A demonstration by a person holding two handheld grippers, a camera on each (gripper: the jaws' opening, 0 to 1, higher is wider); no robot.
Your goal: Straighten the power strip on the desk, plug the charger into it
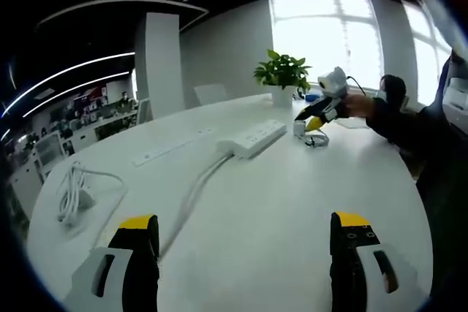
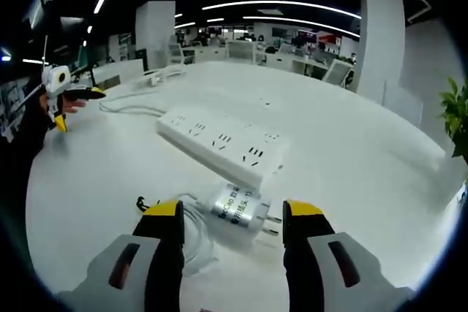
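Note:
A white power strip (image 1: 252,139) lies at an angle on the white desk (image 1: 292,202), its cable (image 1: 191,199) trailing toward me. My left gripper (image 1: 245,228) hovers open over bare desk, well short of the strip. Beyond the strip, my right gripper (image 1: 308,118) hangs over the small white charger (image 1: 300,128). In the right gripper view the charger (image 2: 238,208) lies on its side, prongs (image 2: 272,224) toward the right jaw. It rests between the open jaws of my right gripper (image 2: 234,217), neither jaw touching it. The power strip (image 2: 223,140) lies just beyond it.
The charger's coiled cable (image 2: 191,235) lies beside it. A potted plant (image 1: 281,74) stands behind the strip. A second bundle of white cable (image 1: 73,195) sits near the desk's left edge. A flat socket bar (image 1: 172,147) is set into the desk. My left gripper (image 2: 77,107) is far left.

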